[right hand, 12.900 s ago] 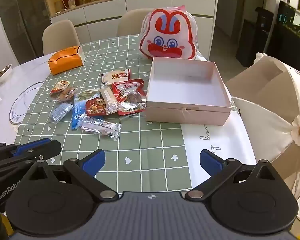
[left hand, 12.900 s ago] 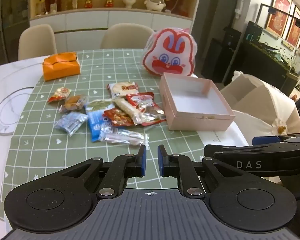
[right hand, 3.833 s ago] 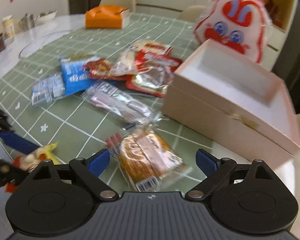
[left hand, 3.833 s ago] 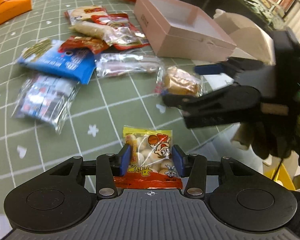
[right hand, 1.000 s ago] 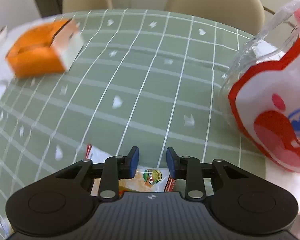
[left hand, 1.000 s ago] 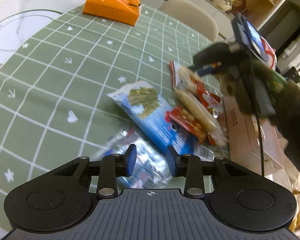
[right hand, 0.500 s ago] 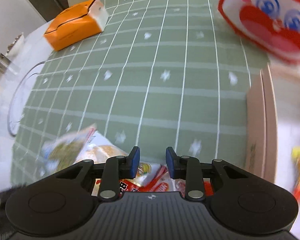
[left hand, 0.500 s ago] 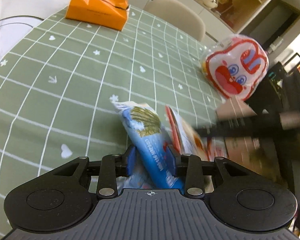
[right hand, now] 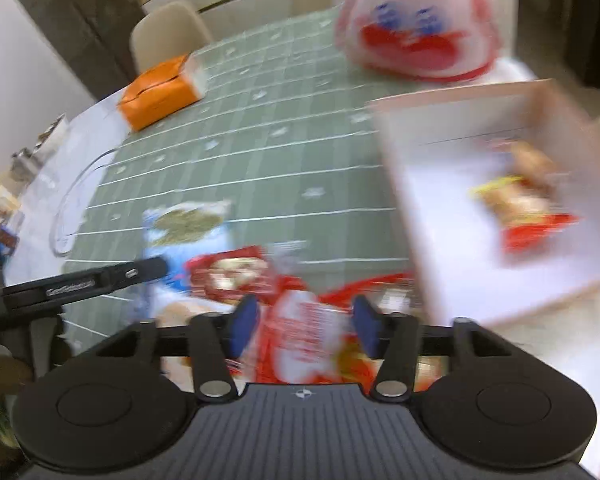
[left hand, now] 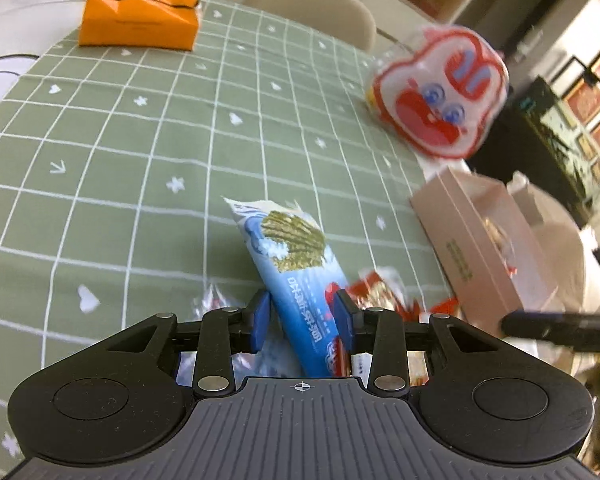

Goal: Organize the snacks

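Note:
My left gripper [left hand: 302, 318] is shut on a long blue snack packet [left hand: 296, 268] with a green seaweed picture, held above the green tablecloth [left hand: 148, 128]. The pink box [left hand: 480, 240] stands to its right. In the blurred right wrist view, my right gripper [right hand: 304, 320] is shut on a red and white snack packet [right hand: 308, 340], left of the pink box [right hand: 432, 184]. A yellow and red snack bag [right hand: 520, 208] lies inside the box. More red packets [right hand: 232, 272] lie on the cloth in front of it.
An orange tissue box [left hand: 138, 12] sits at the far left of the table. A red and white rabbit bag [left hand: 440, 96] stands behind the pink box. Beige chairs [left hand: 312, 4] stand at the far side. A white table surface [right hand: 60, 168] borders the cloth.
My left gripper has lifted the blue packet and turned right toward the pink box. My right gripper has swung right with a red and white packet, and the box interior has come into view.

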`<state>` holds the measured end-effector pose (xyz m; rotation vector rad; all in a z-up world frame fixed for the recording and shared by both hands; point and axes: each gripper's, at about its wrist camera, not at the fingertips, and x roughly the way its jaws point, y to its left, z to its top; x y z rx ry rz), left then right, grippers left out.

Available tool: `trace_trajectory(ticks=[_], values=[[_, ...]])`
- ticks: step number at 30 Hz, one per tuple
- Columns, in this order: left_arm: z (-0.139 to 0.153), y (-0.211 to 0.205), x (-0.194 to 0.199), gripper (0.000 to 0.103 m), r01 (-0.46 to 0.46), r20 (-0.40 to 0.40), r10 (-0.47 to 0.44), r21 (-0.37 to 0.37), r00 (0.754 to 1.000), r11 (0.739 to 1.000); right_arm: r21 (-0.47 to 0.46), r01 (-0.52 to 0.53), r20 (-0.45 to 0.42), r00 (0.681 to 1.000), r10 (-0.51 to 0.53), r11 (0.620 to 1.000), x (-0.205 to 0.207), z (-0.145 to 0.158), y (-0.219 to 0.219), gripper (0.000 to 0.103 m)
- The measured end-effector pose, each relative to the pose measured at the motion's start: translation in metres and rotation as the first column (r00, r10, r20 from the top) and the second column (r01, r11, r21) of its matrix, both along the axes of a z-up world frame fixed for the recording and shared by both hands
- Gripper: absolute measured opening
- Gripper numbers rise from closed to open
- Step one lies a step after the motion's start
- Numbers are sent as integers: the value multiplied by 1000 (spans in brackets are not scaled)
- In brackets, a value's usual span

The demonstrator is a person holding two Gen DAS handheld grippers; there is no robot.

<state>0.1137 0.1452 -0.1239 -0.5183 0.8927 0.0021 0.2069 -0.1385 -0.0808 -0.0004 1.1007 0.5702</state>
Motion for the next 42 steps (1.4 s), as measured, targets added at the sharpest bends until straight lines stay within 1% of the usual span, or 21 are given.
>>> trace_trajectory(ticks=[1, 3, 5, 7, 10, 11, 13, 15, 17, 18, 19, 22, 26, 27, 29, 30, 31, 34, 38, 40, 42], values=[[0, -3, -4, 39, 1, -2, -1, 9, 1000, 1000, -12, 16, -1, 1000, -16, 1000, 2, 1, -13, 55], [2, -7, -12, 39, -6, -10, 6, 24, 1000, 1000, 18, 13, -39, 999, -12, 1000, 12, -2, -30, 55], [3, -10, -18, 39, -15, -21, 15, 27, 1000, 1000, 15, 26, -49, 999, -25, 1000, 22, -10, -36, 55], [5, -14, -26, 39, -16, -31, 17, 33, 999, 999, 30, 9, -2, 1000, -9, 1000, 31, -13, -29, 55], [8, -20, -37, 39, -26, -45, 27, 36, 999, 999, 25, -32, 67, 997, 30, 999, 42, -18, -7, 59], [9, -21, -43, 39, -43, -49, 44, 38, 998, 998, 15, -59, 71, 996, 58, 998, 43, -21, 2, 61], [13, -19, -55, 38, -83, -51, 86, 55, 995, 995, -6, -102, 19, 995, 102, 995, 39, -29, 12, 60], [18, -15, -68, 39, -122, -43, 125, 65, 991, 990, 31, -153, -3, 988, 153, 988, 25, -28, 0, 60], [20, -12, -77, 38, -147, -49, 149, 52, 988, 988, 56, -176, -24, 984, 178, 983, 13, -27, -27, 60], [20, -13, -79, 38, -147, -52, 150, 45, 987, 988, 44, -173, -37, 984, 175, 984, 11, -29, -38, 60], [21, -16, -79, 38, -144, -53, 146, 40, 988, 989, 19, -158, -38, 987, 158, 987, 13, -30, -49, 57], [23, -33, -74, 38, -103, -46, 104, 22, 994, 994, 31, -85, -60, 994, 87, 996, 31, -33, -70, 56], [21, -59, -65, 38, -49, -68, 52, 37, 996, 998, 14, -78, 68, 995, 77, 997, 50, -37, -48, 56], [21, -63, -64, 38, -38, -68, 41, 37, 997, 999, 35, -85, 70, 994, 82, 996, 55, -39, -37, 57], [21, -69, -65, 38, -24, -75, 28, 50, 997, 998, 100, -134, 32, 991, 132, 986, 60, -49, -12, 57], [21, -71, -66, 38, -19, -82, 24, 59, 996, 998, 106, -151, 15, 989, 150, 983, 59, -54, -3, 57], [22, -72, -68, 38, -14, -85, 19, 60, 996, 998, 97, -164, 9, 986, 164, 982, 57, -59, 6, 58], [25, -67, -76, 38, -19, -79, 24, 61, 997, 998, 9, -210, 105, 972, 208, 978, 32, -58, 21, 60], [24, -53, -83, 38, -78, -81, 83, 71, 993, 994, -113, -279, 132, 947, 293, 954, 0, -56, 9, 59], [23, -48, -85, 38, -76, -81, 80, 62, 993, 995, -199, -263, 165, 941, 297, 944, -11, -57, -11, 59], [22, -48, -86, 38, -41, -93, 45, 42, 995, 998, -267, -208, 182, 948, 261, 941, -17, -59, -29, 59]])
